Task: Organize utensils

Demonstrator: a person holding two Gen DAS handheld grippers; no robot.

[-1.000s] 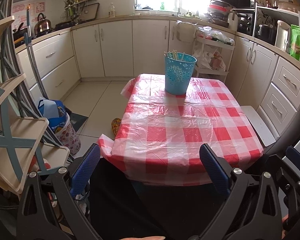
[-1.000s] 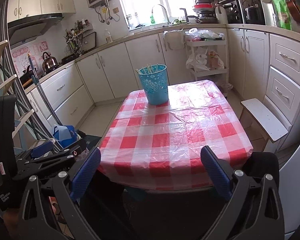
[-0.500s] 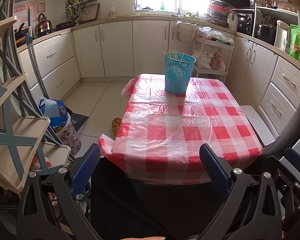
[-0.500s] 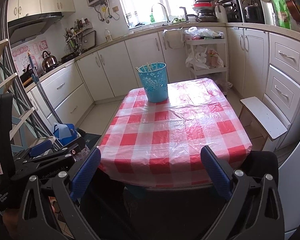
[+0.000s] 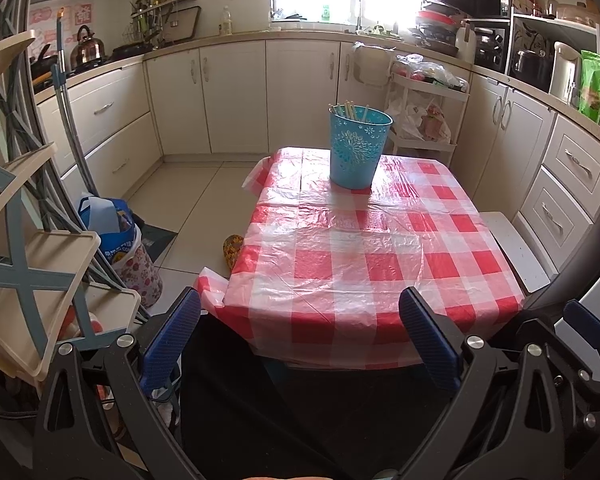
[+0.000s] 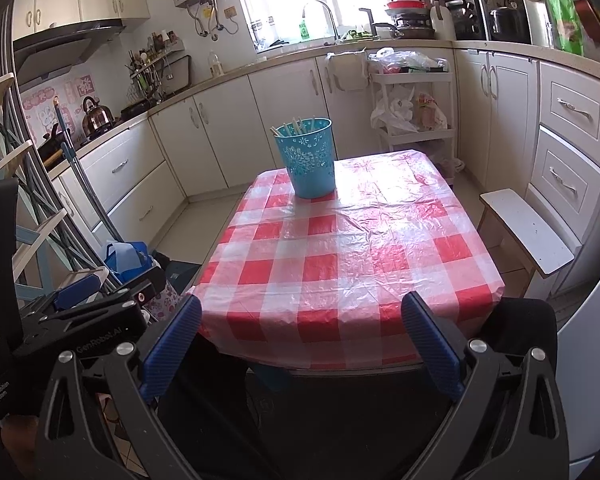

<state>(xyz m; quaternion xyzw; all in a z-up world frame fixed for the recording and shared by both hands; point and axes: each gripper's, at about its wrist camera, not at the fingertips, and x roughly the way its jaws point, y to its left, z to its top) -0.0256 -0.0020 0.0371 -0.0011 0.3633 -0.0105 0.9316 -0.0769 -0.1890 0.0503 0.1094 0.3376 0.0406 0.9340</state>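
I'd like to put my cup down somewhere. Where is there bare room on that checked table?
Nearly all the checked tablecloth is free, from the near edge up to the blue bucket of utensils at the far end. The counters behind are crowded.

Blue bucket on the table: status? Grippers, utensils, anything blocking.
Left gripper and right gripper open, empty, short of the table. Blue bucket upright at far end of checked tablecloth, chopsticks inside. Nothing blocking.

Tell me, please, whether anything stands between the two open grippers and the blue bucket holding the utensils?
Nothing visible does. Between the left gripper, the right gripper and the blue bucket lies only bare checked tablecloth.
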